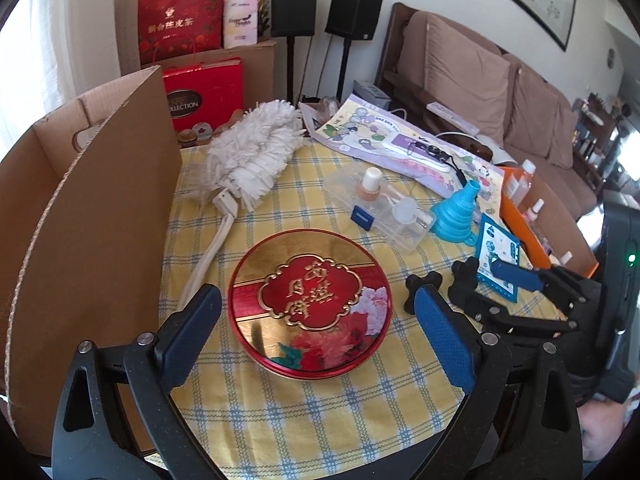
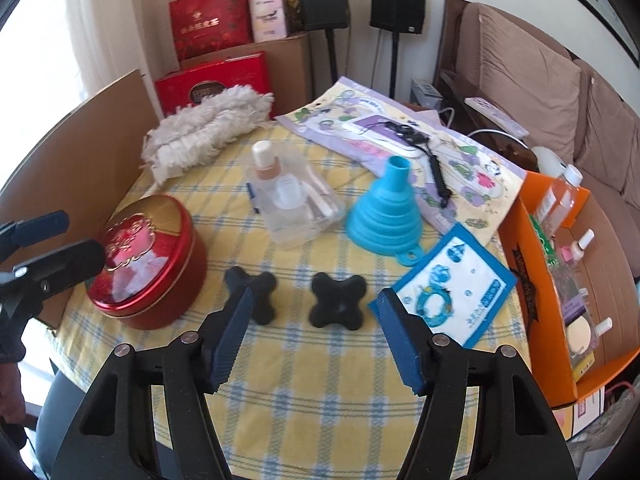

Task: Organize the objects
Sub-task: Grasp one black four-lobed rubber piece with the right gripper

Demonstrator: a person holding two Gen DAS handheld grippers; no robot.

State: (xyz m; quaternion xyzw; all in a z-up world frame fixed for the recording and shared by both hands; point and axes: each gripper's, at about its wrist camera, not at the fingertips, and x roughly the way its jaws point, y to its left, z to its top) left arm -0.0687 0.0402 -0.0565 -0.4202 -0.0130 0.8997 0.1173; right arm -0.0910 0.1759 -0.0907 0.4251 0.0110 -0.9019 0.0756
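Both tongs gape empty, left tongs point(image 1: 316, 322) straddling the round red-and-gold tin point(image 1: 309, 305), its lid facing up, right tongs point(image 2: 316, 336) toward the black cross-shaped knob point(image 2: 338, 300) at twelve o'clock

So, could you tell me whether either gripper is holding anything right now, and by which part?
Nothing is held. The left gripper is open, its fingers either side of the red tin; the right gripper is open near two black knobs.

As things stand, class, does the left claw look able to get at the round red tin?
Probably yes. The left claw is open, its fingers either side of the red tin, with only bare tablecloth between. The duster lies off to the side, out of the way.
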